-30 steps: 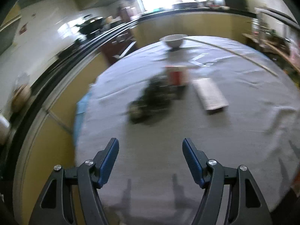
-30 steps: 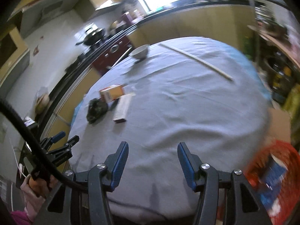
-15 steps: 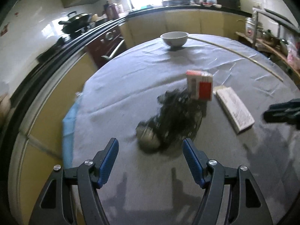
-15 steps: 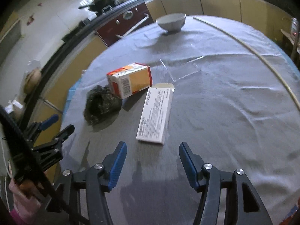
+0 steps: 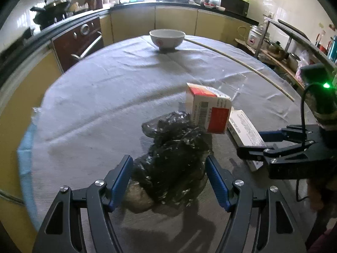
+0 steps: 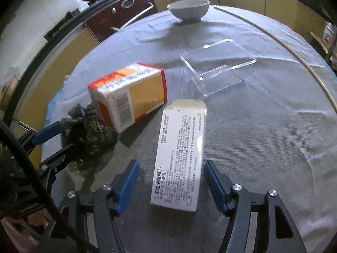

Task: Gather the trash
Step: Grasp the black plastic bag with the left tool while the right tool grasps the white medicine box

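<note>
A crumpled black plastic bag (image 5: 172,160) lies on the grey-clothed round table (image 5: 101,97). My left gripper (image 5: 169,179) is open, its blue fingers on either side of the bag's near end. A red, white and orange carton (image 5: 207,109) lies just behind the bag; it also shows in the right wrist view (image 6: 128,92). A flat white medicine box (image 6: 181,151) lies lengthwise on the cloth. My right gripper (image 6: 171,183) is open, its fingers on either side of the box's near end. The bag (image 6: 90,130) and the left gripper's fingers (image 6: 48,131) show at the left of that view.
A white bowl (image 5: 167,39) stands at the table's far side. A clear plastic tray (image 6: 219,71) lies behind the white box. A thin stick (image 5: 242,63) lies along the far right edge. Kitchen counters and an oven (image 5: 84,40) ring the table.
Both grippers have moved forward and lower over the table. The left now straddles the black bag, the right straddles the white box. Both stay open.
</note>
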Tool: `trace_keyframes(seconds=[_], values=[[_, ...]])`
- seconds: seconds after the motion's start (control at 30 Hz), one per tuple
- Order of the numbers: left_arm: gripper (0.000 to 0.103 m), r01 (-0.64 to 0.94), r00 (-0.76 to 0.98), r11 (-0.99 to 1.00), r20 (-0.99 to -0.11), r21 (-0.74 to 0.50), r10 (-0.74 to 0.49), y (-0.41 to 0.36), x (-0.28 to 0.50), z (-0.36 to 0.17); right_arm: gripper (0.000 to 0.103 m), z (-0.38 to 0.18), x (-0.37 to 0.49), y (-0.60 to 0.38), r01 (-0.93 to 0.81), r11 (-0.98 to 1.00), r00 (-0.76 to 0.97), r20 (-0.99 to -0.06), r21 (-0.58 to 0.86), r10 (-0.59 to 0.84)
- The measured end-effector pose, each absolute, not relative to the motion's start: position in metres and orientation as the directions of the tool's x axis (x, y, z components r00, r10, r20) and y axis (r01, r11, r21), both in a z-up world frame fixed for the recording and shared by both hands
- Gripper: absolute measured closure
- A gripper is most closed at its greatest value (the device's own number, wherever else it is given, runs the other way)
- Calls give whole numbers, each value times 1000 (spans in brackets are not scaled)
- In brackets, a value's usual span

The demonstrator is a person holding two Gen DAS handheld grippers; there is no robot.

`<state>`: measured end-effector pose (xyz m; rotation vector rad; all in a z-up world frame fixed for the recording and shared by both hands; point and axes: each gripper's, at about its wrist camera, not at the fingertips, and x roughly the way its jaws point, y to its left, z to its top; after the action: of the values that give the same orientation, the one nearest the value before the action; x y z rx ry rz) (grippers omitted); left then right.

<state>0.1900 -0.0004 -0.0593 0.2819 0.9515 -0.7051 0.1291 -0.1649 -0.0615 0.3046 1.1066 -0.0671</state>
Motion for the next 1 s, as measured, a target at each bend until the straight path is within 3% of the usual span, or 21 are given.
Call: trace_keyframes(seconds=[0.07, 0.1, 0.13, 0.17, 0.3, 0.33, 0.5, 0.63, 0.8, 0.83, 0.9, 0.93, 0.97, 1.0], values=[[31, 655, 368, 750, -827, -94, -426, -2, 193, -66, 36, -63, 130, -162, 193, 965, 451, -889, 179, 75], [33, 648, 377, 756, -822, -95, -427, -1, 194, -67, 45, -62, 129, -162, 187, 969, 456, -888, 162, 61], [43, 640, 383, 762, -818, -100, -429, 0, 194, -68, 51, -62, 128, -161, 180, 972, 458, -888, 149, 51], [57, 631, 378, 768, -820, -110, -429, 1, 195, -69, 51, -62, 125, -162, 171, 974, 459, -887, 149, 55], [65, 607, 373, 780, -812, -153, -449, 8, 188, -69, 52, -60, 111, -172, 173, 968, 470, -879, 180, 79], [74, 607, 377, 781, -812, -147, -446, 9, 184, -68, 52, -59, 106, -174, 172, 965, 476, -875, 197, 94], [78, 605, 379, 784, -814, -142, -440, 15, 150, -62, 52, -51, 72, -183, 160, 957, 504, -854, 242, 131], [94, 603, 380, 782, -804, -159, -457, 22, 121, -54, 52, -43, 42, -193, 160, 949, 526, -837, 271, 150], [94, 583, 388, 801, -818, -139, -424, 31, 88, -50, 52, -36, 8, -203, 163, 941, 541, -824, 298, 167], [91, 584, 397, 802, -818, -125, -417, 30, 86, -49, 52, -36, 4, -205, 165, 939, 542, -823, 301, 169], [66, 573, 437, 815, -812, -80, -387, 27, 88, -44, 52, -36, -9, -211, 173, 934, 546, -820, 312, 173], [36, 559, 457, 827, -809, -62, -370, 25, 91, -41, 52, -37, -11, -214, 177, 931, 546, -819, 319, 177], [27, 540, 494, 841, -794, -38, -353, 22, 95, -36, 52, -39, -13, -216, 181, 927, 547, -817, 327, 181], [25, 531, 535, 847, -770, -14, -348, 19, 99, -31, 52, -39, -17, -219, 187, 922, 549, -815, 338, 187]])
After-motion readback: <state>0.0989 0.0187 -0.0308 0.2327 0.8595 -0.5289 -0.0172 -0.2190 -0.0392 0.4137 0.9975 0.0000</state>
